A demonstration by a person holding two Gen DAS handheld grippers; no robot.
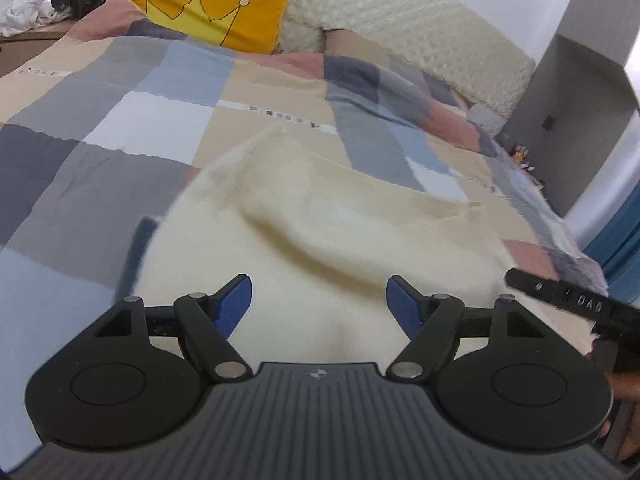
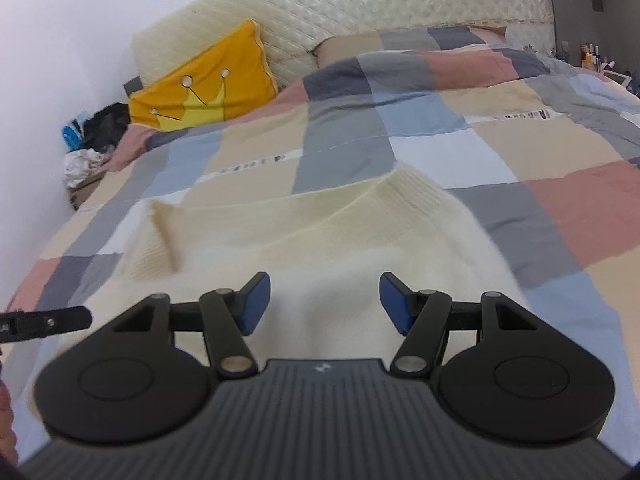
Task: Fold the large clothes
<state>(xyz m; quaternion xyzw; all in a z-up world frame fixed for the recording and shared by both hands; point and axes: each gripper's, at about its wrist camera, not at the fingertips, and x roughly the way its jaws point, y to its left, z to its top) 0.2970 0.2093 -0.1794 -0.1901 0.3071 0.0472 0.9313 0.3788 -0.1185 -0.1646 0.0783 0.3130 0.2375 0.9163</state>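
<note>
Lying ahead of both spread jaws, cream sweater (image 2: 304, 232)

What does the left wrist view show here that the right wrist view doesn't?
Only the left wrist view shows the blue curtain and the grey corner wall. Only the right wrist view shows the sweater's ribbed hem sharply. Both share the cream sweater, patchwork quilt, yellow crown pillow, and each gripper's jaws open over the sweater: left gripper, right gripper.
</note>
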